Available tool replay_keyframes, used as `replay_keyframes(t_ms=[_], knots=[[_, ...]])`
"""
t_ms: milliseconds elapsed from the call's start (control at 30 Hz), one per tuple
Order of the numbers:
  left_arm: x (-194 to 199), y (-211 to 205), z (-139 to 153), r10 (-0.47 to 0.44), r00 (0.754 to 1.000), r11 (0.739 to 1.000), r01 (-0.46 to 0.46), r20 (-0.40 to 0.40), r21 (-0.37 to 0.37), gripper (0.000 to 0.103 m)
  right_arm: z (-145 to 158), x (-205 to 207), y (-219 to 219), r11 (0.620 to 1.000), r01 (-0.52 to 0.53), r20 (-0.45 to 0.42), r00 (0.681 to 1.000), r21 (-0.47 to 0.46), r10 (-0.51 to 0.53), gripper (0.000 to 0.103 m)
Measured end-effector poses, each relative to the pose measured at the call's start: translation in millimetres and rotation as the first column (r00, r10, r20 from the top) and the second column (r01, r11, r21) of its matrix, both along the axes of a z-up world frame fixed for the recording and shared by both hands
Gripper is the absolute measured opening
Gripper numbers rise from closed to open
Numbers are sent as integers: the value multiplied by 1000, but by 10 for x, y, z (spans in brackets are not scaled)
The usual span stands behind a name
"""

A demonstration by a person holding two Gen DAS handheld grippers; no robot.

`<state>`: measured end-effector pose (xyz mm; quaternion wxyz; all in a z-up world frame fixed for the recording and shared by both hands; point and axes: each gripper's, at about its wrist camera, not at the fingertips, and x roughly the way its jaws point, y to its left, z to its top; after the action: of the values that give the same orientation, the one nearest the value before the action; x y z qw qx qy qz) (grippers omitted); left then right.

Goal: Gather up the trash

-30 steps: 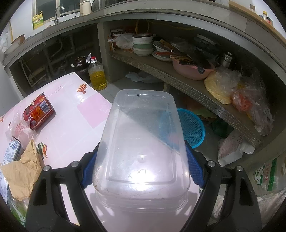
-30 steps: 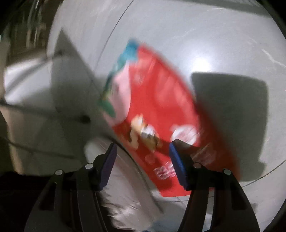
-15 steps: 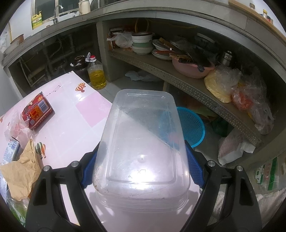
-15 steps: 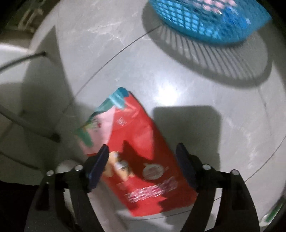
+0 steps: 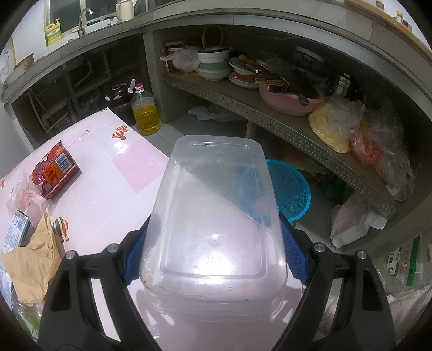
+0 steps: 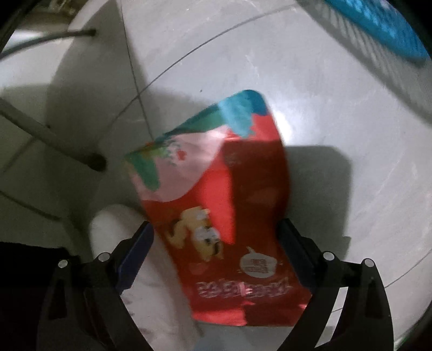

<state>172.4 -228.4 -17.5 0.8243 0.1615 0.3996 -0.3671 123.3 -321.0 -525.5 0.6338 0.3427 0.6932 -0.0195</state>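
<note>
My left gripper (image 5: 214, 251) is shut on a clear plastic container (image 5: 216, 213), held upside down above the pink table (image 5: 108, 194). My right gripper (image 6: 216, 256) points down at the grey tiled floor; a red snack bag (image 6: 224, 216) with a teal top sits between its blue pads, which press on the bag's sides. The blue mesh basket (image 5: 290, 189) stands on the floor beyond the container and shows at the top right of the right wrist view (image 6: 378, 24).
On the table lie a red packet (image 5: 55, 170), crumpled brown paper (image 5: 32, 259) and a blue box (image 5: 16, 229). An oil bottle (image 5: 144, 112) stands on the floor. A shelf (image 5: 270, 118) holds bowls and bags. Table legs (image 6: 54, 140) cross the floor at left.
The right gripper moved closer over the red snack bag and its jaws narrowed onto the bag's sides; the blue basket slid to the view's corner. The left gripper with the container barely moved.
</note>
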Motion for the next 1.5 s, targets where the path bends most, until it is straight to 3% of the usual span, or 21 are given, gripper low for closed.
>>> replay_keyframes(t_ms=[233, 367, 600, 767, 900, 1067, 1267, 1400, 1500], knots=[[-1, -6, -8, 0, 1000, 1000, 0, -2, 1, 80, -17, -70, -78, 992, 53, 8, 998, 112, -55, 89], [-2, -3, -19, 3, 1000, 1000, -3, -4, -1, 80, -18, -65, -102, 984, 89, 6, 996, 154, -91, 74], [-4, 0, -25, -3, 1000, 1000, 3, -3, -1, 80, -134, -214, -129, 995, 58, -6, 998, 86, -58, 44], [-13, 18, -17, -5, 1000, 1000, 5, -1, -6, 80, -94, -329, -97, 1000, 26, -37, 999, -6, -26, 13], [-27, 41, 10, -3, 1000, 1000, 3, 4, -11, 80, -62, -386, -169, 997, 13, -45, 999, -71, -16, 11], [-51, 58, 47, -9, 1000, 1000, 9, 11, -21, 80, 96, -647, -401, 991, 99, -29, 994, -91, -102, 8], [-86, 23, 54, -23, 1000, 999, 23, -4, -47, 80, 614, -1060, -743, 969, 181, 42, 983, -166, -176, 8], [-110, -119, 50, -62, 998, 996, 59, -32, -72, 80, 1297, -1383, -987, 942, 261, 142, 962, -213, -234, 8], [-80, -339, 53, -97, 992, 992, 90, -82, -89, 80, 1979, -1655, -1146, 908, 346, 252, 924, -236, -287, 8]])
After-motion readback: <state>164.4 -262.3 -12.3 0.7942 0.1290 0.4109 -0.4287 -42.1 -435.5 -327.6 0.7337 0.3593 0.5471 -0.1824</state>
